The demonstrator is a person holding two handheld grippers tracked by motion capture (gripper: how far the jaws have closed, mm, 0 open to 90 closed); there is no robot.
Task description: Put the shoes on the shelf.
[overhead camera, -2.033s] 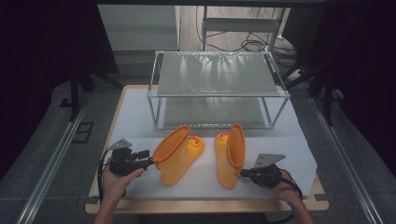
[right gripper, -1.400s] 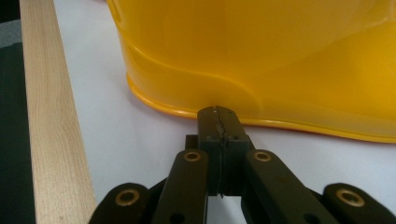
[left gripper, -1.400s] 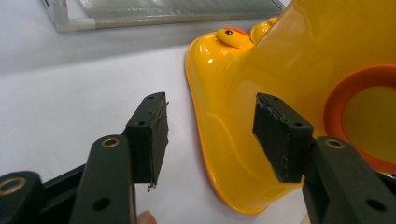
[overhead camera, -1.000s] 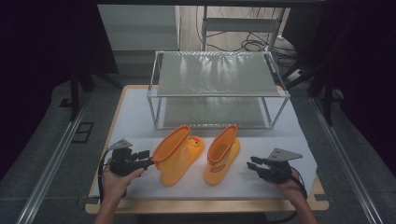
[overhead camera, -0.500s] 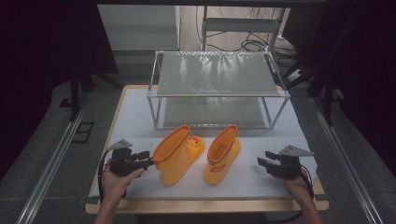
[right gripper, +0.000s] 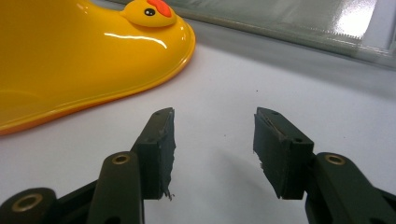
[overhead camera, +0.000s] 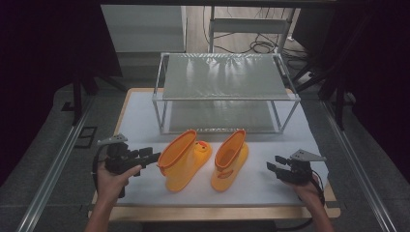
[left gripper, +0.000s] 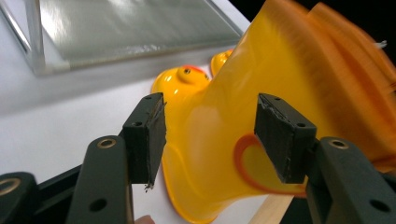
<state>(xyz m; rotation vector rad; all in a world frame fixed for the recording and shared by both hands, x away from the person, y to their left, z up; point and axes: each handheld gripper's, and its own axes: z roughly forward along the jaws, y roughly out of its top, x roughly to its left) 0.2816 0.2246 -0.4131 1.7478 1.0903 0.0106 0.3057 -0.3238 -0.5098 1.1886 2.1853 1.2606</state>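
Broadly, spanning the scene, a wooden table under a white sheet [overhead camera: 140, 111]. At its far edge, a two-tier metal-framed rack with silvery mesh shelves [overhead camera: 225, 77], both tiers bare as far as visible.

Nearer the front edge, just clear of the rack's feet, two boots side by side. Right of the middle, the right-hand yellow rubber boot [overhead camera: 231, 159], orange-rimmed, upright on its own sole and touched by nothing. Left of it, the left-hand yellow rubber boot [overhead camera: 186, 162], duck face on the toe, tipped toward the table's left edge, heel seemingly off the sheet.

Clamped across that tipped boot's shaft, just under the rim: the left gripper [overhead camera: 153, 157] (pads set wide, for a wide shaft). Near the front-right corner, apart from both boots, the right gripper [overhead camera: 270, 168], jaws apart, just been opening, nothing between them but white sheet.

Judged from this: one boot stood up and let go, the other in hand, neither on the rack; shelving both probably left to do.

Hard to make out: the firmness of the left pads' hold; the held boot's rim, blurred and cut off in the left gripper view; the lower tier, half hidden beneath the upper.
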